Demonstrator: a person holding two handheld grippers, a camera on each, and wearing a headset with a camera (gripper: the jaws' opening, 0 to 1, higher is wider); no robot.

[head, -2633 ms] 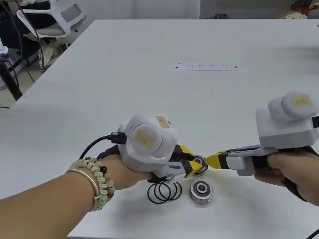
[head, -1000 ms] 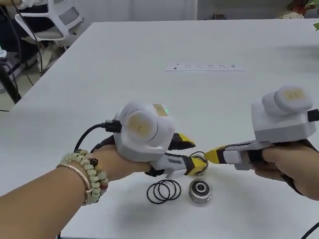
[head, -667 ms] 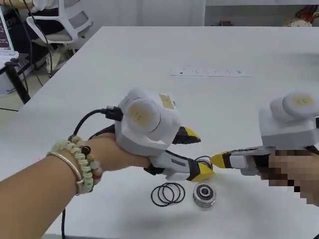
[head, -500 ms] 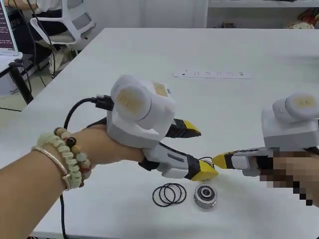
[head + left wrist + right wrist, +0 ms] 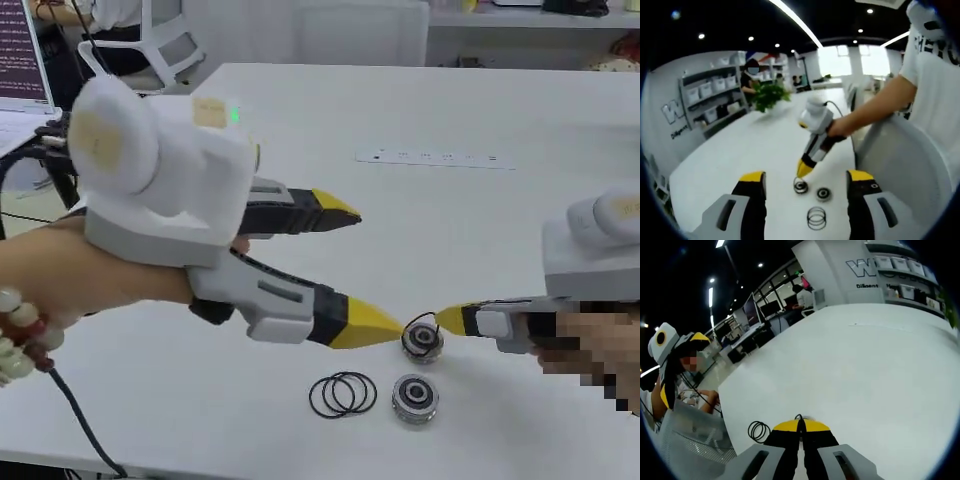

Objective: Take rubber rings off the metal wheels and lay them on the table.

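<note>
Near the table edge, right gripper clenched on a thin rubber ring looped above its wheel — light, stretchy, likely slippery; pinch the raised loop. Wheel probably heavy — may roll. Left gripper spread wide, empty.

Your left gripper, jaws spread wide, looms soft and blurred in the head view. Your left hand and its bead bracelet run off the left edge. Your right gripper is cut by the right edge. In the right gripper view its closed jaws cover the wheel, and the rubber ring peeks out as a thin black arc. The loose rings overlap, too small to count. Lettering on the strip is unreadable.
</note>
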